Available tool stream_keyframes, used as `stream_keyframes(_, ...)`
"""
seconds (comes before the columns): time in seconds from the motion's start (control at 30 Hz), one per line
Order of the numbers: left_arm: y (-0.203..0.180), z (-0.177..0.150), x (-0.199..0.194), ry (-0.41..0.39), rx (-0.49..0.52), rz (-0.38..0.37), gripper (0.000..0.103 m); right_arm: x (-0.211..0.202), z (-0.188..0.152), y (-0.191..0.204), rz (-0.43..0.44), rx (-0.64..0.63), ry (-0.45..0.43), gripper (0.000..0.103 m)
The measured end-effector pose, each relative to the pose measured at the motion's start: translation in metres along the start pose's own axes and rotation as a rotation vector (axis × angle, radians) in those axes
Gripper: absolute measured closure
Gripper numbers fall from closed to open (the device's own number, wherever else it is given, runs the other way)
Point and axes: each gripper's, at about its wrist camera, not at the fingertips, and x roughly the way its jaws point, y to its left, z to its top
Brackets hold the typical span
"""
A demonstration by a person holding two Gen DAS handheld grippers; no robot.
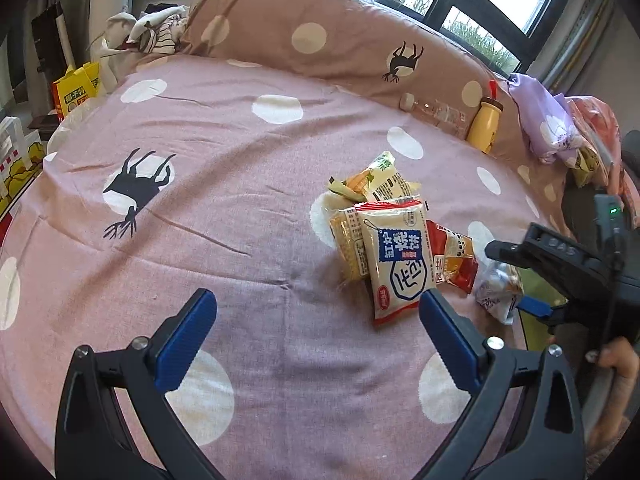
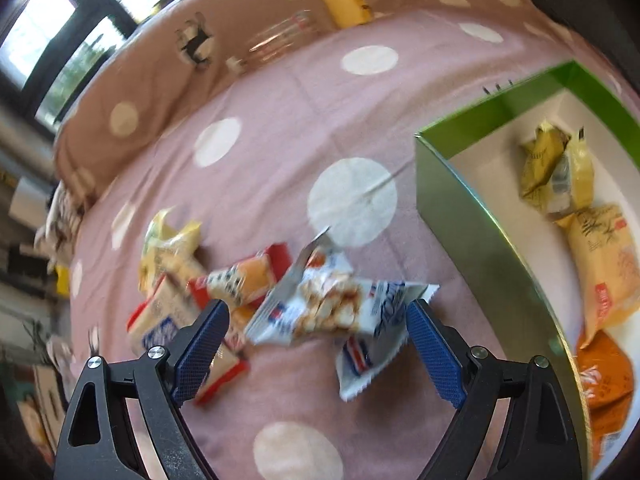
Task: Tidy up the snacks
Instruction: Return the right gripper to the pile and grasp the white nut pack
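Note:
A pile of snack packets lies on the pink dotted bedsheet. A cream packet with a blue label is on top, with a red packet and a yellow-green packet beside it. My left gripper is open and empty, just short of the pile. My right gripper is open around a white-and-blue packet lying on the sheet; the view is blurred. The right gripper also shows in the left wrist view. A green box on the right holds several yellow and orange packets.
A brown dotted pillow runs along the far side, with a yellow bottle and a clear bottle against it. Crumpled clothes lie at the far right. Yellow bags stand beyond the bed's left edge.

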Motion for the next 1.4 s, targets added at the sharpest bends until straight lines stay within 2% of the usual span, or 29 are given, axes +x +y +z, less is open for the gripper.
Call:
stream_keyframes(0.13, 0.002, 0.0, 0.0, 0.002, -0.009, 0.005, 0.001, 0.016, 0.002, -0.004, -0.015, -0.002, 0.04, 0.013)
stream_keyframes(0.17, 0.003, 0.001, 0.001, 0.005, -0.01, 0.008, 0.001, 0.017, 0.002, -0.003, -0.03, -0.013, 0.034, 0.016)
stream_keyframes(0.2, 0.004, 0.001, 0.001, 0.007, -0.012, 0.011, 0.001, 0.014, 0.0, 0.0, -0.056, -0.039, 0.016, 0.021)
stream_keyframes(0.27, 0.005, 0.001, 0.002, 0.009, -0.015, 0.014, 0.001, 0.011, -0.001, 0.005, -0.066, -0.093, 0.005, 0.049)
stream_keyframes(0.43, 0.006, 0.002, 0.0, 0.007, -0.021, 0.026, 0.001, 0.006, -0.011, 0.008, -0.011, -0.147, 0.039, 0.049)
stream_keyframes(0.57, 0.013, 0.003, -0.001, 0.0, -0.035, 0.056, 0.001, -0.008, -0.029, 0.029, 0.118, -0.23, 0.077, 0.049)
stream_keyframes(0.8, 0.026, 0.006, -0.005, -0.009, -0.078, 0.078, 0.001, -0.011, -0.054, 0.067, 0.247, -0.378, 0.127, 0.047)
stream_keyframes(0.83, 0.027, 0.007, -0.006, -0.009, -0.079, 0.078, 0.001, -0.013, -0.055, 0.069, 0.253, -0.385, 0.119, 0.045)
stream_keyframes(0.93, 0.026, 0.007, -0.007, -0.007, -0.075, 0.068, 0.001, -0.025, -0.052, 0.072, 0.288, -0.395, 0.071, 0.029)
stream_keyframes(1.0, 0.023, 0.006, -0.007, 0.005, -0.064, 0.047, 0.001, -0.036, -0.053, 0.071, 0.31, -0.387, 0.036, 0.028)
stream_keyframes(1.1, 0.019, 0.005, -0.005, 0.031, -0.045, 0.013, 0.001, -0.041, -0.048, 0.067, 0.34, -0.373, 0.041, 0.028)
stream_keyframes(1.4, 0.007, -0.006, 0.014, 0.19, -0.041, -0.087, 0.005, -0.013, -0.057, 0.072, 0.401, -0.348, 0.193, 0.028)
